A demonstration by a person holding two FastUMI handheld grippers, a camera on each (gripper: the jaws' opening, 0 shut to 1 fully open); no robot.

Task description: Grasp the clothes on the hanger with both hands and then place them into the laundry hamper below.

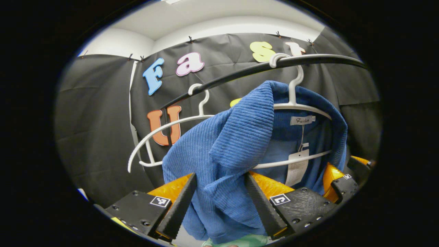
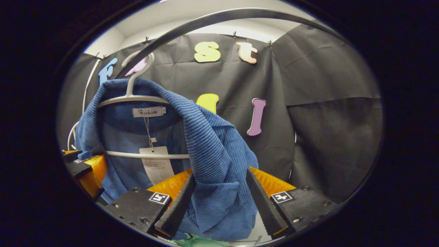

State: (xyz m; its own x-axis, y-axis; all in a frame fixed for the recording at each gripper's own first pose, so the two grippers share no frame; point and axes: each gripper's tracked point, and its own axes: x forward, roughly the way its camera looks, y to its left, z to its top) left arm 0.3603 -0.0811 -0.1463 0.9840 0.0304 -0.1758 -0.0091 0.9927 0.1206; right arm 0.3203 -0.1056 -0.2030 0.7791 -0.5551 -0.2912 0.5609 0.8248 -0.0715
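- The rail (image 1: 240, 73) runs across the top of both views; everything hangs below it.
- The blue sweater (image 1: 236, 144) hangs on a white hanger (image 1: 295, 104) hooked over the rail, its shoulders spread along the rail's line.
- The left hand-held gripper (image 1: 219, 192) straddles one shoulder fold, jaws apart, not yet clamped.
- The right hand-held gripper (image 2: 219, 192) straddles the other shoulder likewise, open.
- The sweater lies straight ahead of both, equally near; I judge that closing comes next.
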